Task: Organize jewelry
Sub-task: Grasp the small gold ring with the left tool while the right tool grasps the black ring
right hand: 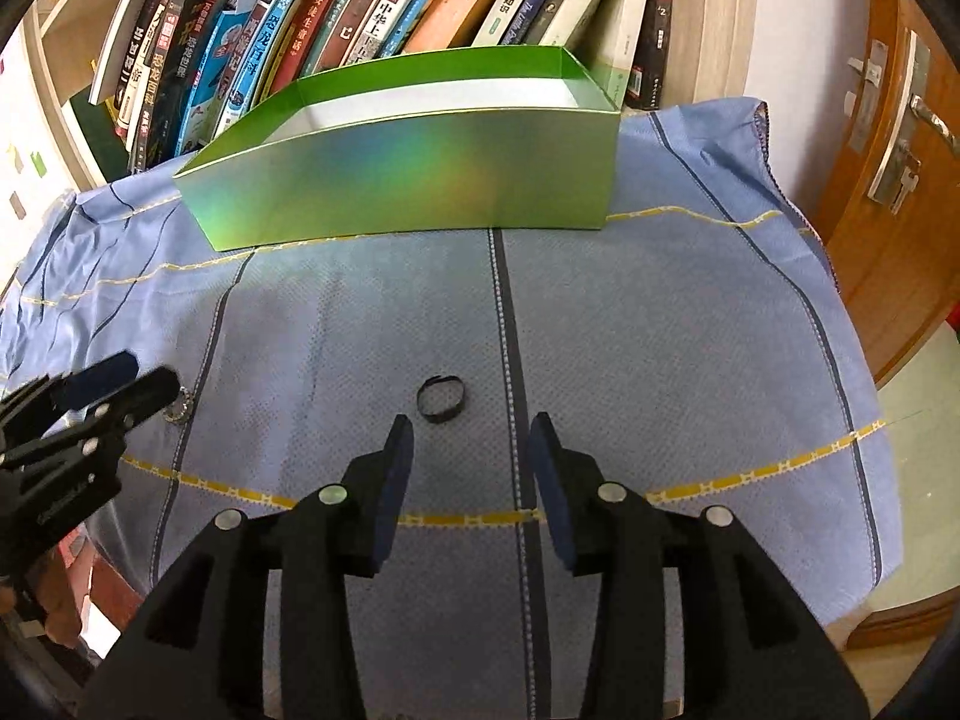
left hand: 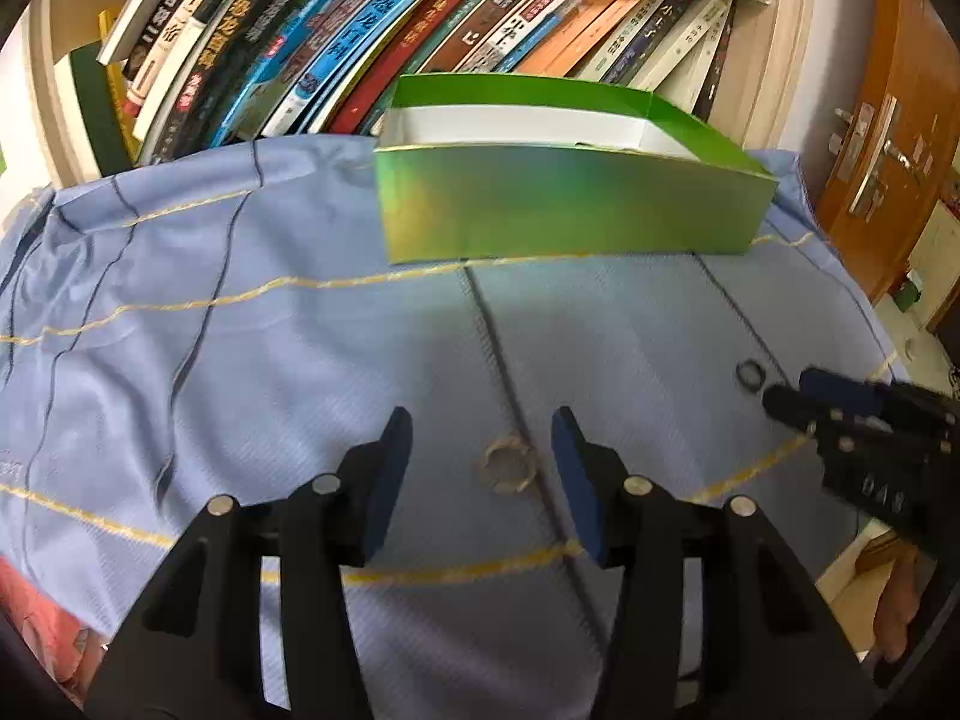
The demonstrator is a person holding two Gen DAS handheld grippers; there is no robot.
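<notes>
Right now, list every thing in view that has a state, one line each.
left gripper: open, empty, straddling the silver ring.
right gripper: open, empty, just short of the black ring.
silver ring: lying on the cloth, not gripped.
black ring: on the cloth, untouched.
green box: lidless, upright, nothing visible inside.
blue cloth: spread out, creased at left.

A matt woven blue cloth (right hand: pixel 600 324) lies under both tools. Ahead stands a glossy, iridescent green cardboard box (right hand: pixel 420 174) with a white paper lining. Between the right gripper's (right hand: pixel 471 426) matt black plastic fingers lies a dark, smooth ring (right hand: pixel 441 399).
</notes>
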